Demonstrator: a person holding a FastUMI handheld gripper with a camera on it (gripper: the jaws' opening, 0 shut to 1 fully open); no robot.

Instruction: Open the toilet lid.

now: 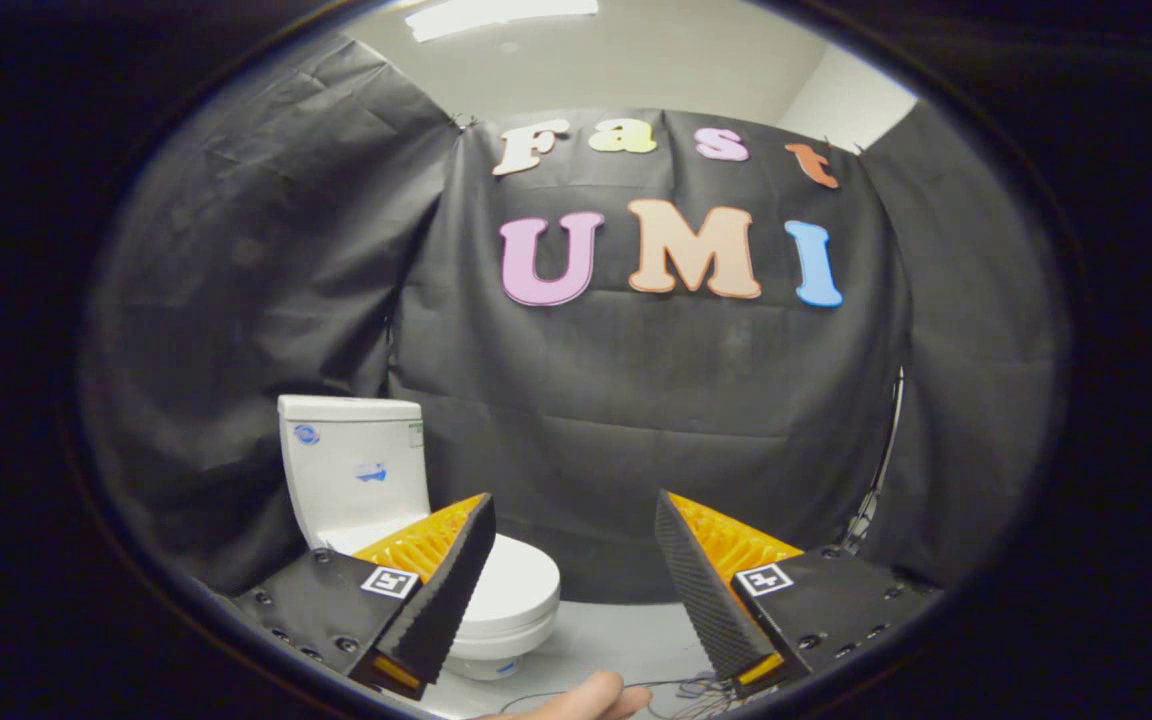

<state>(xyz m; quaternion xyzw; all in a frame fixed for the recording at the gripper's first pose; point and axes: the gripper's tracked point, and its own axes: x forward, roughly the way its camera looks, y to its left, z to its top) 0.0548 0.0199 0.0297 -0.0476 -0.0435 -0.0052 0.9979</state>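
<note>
- Fingers first: the claw (573,520) sits wide open, its two fingers spread well apart with nothing between them, their ribbed inner faces turned toward each other.
- Each finger carries a small square black-and-white marker tag on its upper side, one on the left finger (389,581), one on the right finger (763,578); these are coded patterns, not words.
- Down between the finger bases, a person's fingertip (576,700) pokes into sight, and just beside it a tangle of thin wires (681,690) lies on the floor.
- Beyond the left finger stands the toilet (366,500), white, well off to the left of the gap between the fingers and partly hidden behind that finger.
- Its toilet lid (516,585) is down, lying flat and closed over the bowl; the rounded front edge shows just past the left fingertip. The claw is not touching it.
- Behind the lid rises the tank (351,465), upright, with its own flat cover on top.
- Labels now: a small round blue sticker (306,434) near the tank's upper left, a blue smudge-like mark (371,472) lower down on its front, and a little greenish label (416,434) at the upper right edge. All too small to read.
- The bowl is shut, so whatever is inside cannot be seen.
- The floor (616,630) is pale grey, and black cloth (656,400) hangs as the booth's wall behind the toilet, creased and draped on all sides.
- Above the cloth, a pale ceiling with a bright light panel (496,15).
</note>
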